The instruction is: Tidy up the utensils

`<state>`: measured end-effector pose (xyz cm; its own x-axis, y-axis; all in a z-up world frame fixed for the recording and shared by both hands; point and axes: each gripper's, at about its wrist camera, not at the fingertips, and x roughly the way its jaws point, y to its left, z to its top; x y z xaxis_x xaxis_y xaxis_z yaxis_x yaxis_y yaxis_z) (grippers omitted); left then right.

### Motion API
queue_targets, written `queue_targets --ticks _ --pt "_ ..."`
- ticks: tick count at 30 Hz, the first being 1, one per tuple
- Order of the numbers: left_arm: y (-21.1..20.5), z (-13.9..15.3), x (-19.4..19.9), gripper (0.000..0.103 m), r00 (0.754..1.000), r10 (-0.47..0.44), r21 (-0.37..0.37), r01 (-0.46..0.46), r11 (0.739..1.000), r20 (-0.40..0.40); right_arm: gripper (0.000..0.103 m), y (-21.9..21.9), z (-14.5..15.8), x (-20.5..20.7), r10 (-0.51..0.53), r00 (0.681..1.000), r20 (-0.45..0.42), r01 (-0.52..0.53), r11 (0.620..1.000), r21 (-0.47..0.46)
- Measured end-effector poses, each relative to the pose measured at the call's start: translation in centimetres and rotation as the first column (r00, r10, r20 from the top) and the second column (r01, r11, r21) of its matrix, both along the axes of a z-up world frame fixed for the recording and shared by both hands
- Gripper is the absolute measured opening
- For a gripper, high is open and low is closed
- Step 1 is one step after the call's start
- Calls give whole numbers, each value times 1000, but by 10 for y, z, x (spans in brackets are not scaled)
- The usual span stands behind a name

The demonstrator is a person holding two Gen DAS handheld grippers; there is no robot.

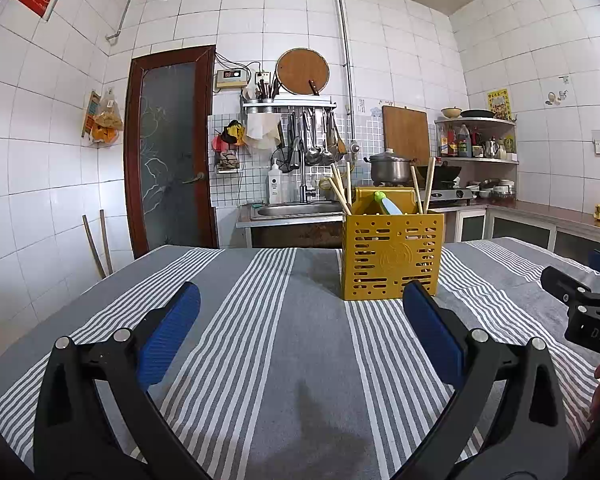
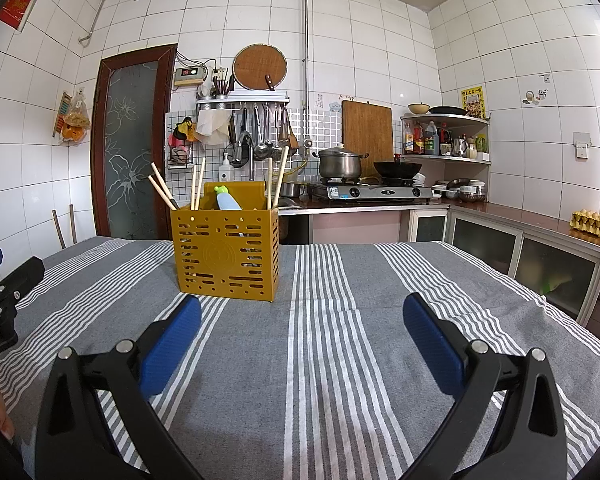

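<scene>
Left hand-held gripper: jaws spread wide, blue pads empty, hovering low over the striped cloth that covers the bench. Right hand-held gripper: likewise wide open and holding nothing, alongside the left one, whose black body shows at the edge of the right wrist view.

Yellow perforated caddy: upright on the cloth, ahead of both grippers and apart from them. It holds several wooden chopsticks leaning at varied angles and a pale blue utensil with a green tip.

No loose utensil is visible on the cloth, so sorting appears complete or confined to the caddy.

Likely hazards: a wide-open jaw reaching in could knock the leaning chopsticks out or tip the light caddy; the loose cloth may slide and carry the caddy with it.
</scene>
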<state>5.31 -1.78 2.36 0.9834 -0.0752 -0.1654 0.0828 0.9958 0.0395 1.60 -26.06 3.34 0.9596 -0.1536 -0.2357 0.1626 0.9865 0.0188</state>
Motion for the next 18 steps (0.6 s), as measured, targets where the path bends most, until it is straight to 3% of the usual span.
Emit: queue_targets --ticks 18 --pt "0 0 0 98 1000 0 2 0 1000 3 99 -1 1 0 -1 1000 0 1 1000 0"
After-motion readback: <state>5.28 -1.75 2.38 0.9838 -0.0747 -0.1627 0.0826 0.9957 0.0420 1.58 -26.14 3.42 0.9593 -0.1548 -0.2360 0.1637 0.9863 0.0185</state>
